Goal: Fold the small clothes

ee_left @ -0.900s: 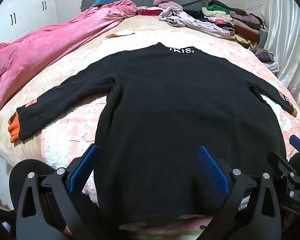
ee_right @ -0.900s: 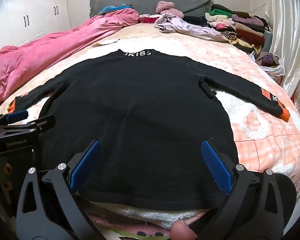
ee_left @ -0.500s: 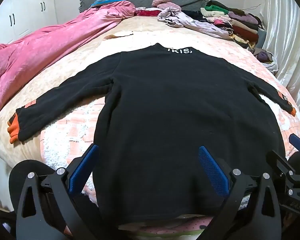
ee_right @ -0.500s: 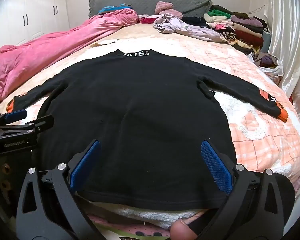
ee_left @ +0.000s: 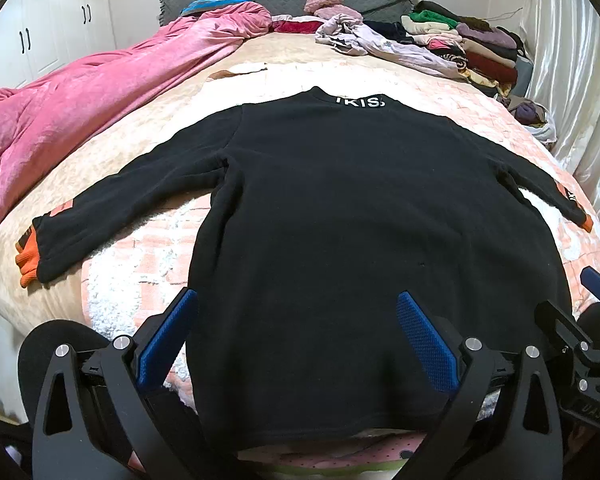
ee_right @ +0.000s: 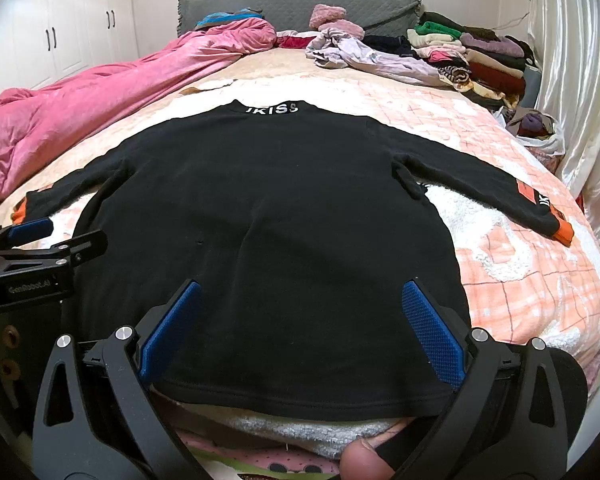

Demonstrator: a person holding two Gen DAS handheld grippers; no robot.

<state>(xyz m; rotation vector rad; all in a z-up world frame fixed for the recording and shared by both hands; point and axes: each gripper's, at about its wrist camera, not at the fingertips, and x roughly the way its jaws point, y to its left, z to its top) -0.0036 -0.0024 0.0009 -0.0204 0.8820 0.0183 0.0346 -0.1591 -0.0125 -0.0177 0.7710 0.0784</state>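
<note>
- Across both wrist views: big bed (ee_left: 148, 148) w/ peach-and-white checked fleece cover (ee_right: 512, 280), fills most of each pic; grey headboard (ee_right: 284, 4) at far end.
- Pink quilt (ee_left: 100, 92) bunched along the bed's left side, running up to the headboard; blue item (ee_left: 208, 2) on top of it at the far end.
- Black sweater (ee_left: 360, 240), the task item: lies flat, spread mid-bed, hem toward the cams, collar away. White lettering (ee_right: 273, 109) on the collar. Both sleeves out to the sides; orange cuff (ee_left: 26, 258) at bed's left edge, other orange cuff (ee_right: 562, 232) on the right.
- Stack of folded clothes (ee_right: 480, 56) at far right corner by the curtain (ee_right: 572, 80); green, cream, purple, dark red layers.
- Loose lilac garment (ee_left: 384, 46) crumpled near the headboard, just left of the stack; pink fuzzy items (ee_right: 332, 18) behind it.
- White wardrobe doors (ee_right: 56, 32) w/ dark handles, far left.
- Left gripper (ee_left: 296, 332): jaws spread wide, blue pads either side of the sweater's lower left part, above the hem; nothing pinched. Whether the pads touch the cloth: can't tell.
- Right gripper (ee_right: 300, 320): jaws spread wide too, over the sweater's lower right part near the hem; nothing pinched.
- Each gripper shows at the edge of the other's view, side by side.
- Fingertip (ee_right: 364, 462) of the person at bottom of right view, below the hem.
</note>
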